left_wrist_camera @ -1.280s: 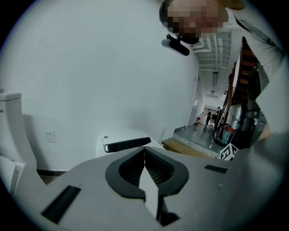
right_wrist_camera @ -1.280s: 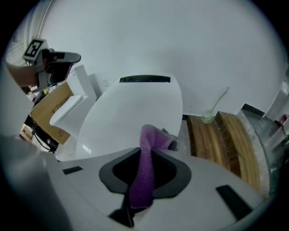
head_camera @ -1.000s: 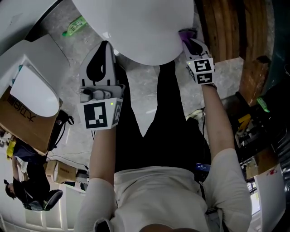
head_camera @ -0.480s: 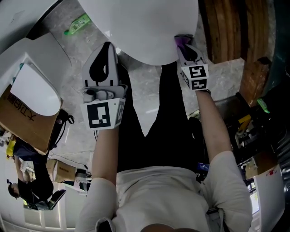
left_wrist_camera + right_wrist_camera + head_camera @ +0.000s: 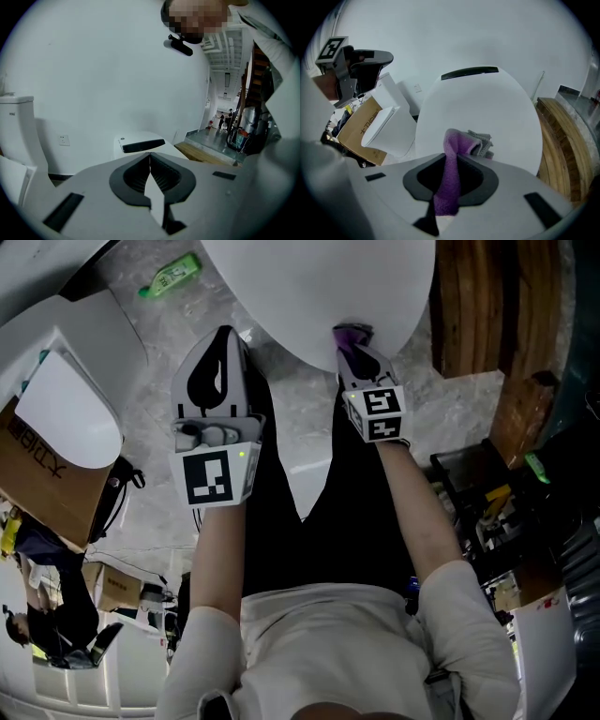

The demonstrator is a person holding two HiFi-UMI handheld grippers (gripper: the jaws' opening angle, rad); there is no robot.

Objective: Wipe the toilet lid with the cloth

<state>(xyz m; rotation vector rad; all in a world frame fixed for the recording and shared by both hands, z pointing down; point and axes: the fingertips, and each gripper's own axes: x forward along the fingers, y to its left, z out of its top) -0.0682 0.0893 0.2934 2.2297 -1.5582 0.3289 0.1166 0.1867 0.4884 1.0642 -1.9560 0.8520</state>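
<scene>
The right gripper has slid leftward along the near rim of the toilet lid, away from the lid's right edge and toward the middle of its front curve, and the lid itself is now sitting further right in the head view. The left gripper is staying where it was, just off the lid's near-left rim.

The right gripper is clamping a purple cloth between its jaws. The cloth is running up through the jaw opening and folding over at the tips, where a greyer, bunched part of it is lying against the lid's white surface near the front edge. In the head view, the purple end is showing right at the lid's rim, touching it.

The left gripper is holding nothing: its jaws are pressing together into a thin line, and it is pointing past the lid's left side without touching it.

Beyond the lid's left side, a green bottle is lying on the marbled floor. Further left of the lid, a second white toilet piece is resting against a cardboard box. To the lid's right, dark wooden planks are standing close beside it.
</scene>
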